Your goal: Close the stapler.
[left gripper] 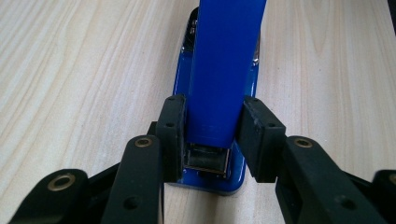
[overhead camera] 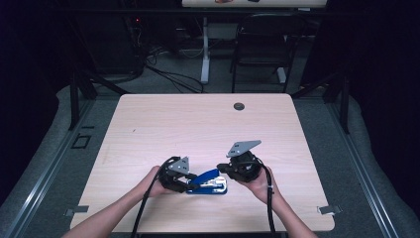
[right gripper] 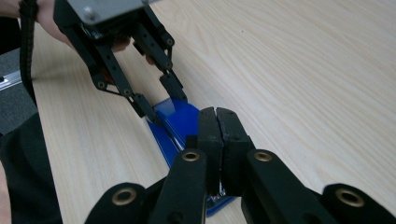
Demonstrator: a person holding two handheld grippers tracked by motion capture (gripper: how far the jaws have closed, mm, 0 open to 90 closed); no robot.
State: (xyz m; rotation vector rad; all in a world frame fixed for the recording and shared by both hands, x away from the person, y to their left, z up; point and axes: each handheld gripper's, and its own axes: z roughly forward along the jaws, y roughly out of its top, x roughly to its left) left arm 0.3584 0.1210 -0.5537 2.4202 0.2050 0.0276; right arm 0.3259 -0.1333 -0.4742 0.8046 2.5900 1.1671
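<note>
A blue stapler (overhead camera: 207, 184) lies on the pale wooden table (overhead camera: 198, 124) near its front edge, its top arm tilted up. My left gripper (overhead camera: 190, 179) is shut on the stapler's rear end. In the left gripper view its jaws (left gripper: 215, 135) clamp both sides of the blue arm (left gripper: 226, 70), above the metal hinge. My right gripper (overhead camera: 221, 171) hovers at the stapler's other end, its jaws pressed together with nothing between them. The right gripper view shows those shut jaws (right gripper: 218, 121) over the stapler's near end (right gripper: 180, 119), with the left gripper (right gripper: 164, 102) holding the far end.
A dark round grommet (overhead camera: 239, 106) sits near the table's far edge. Behind the table stand a black chair (overhead camera: 262, 44) and a white desk leg (overhead camera: 204, 54), with cables on the floor. Bare tabletop stretches beyond the stapler and to both sides.
</note>
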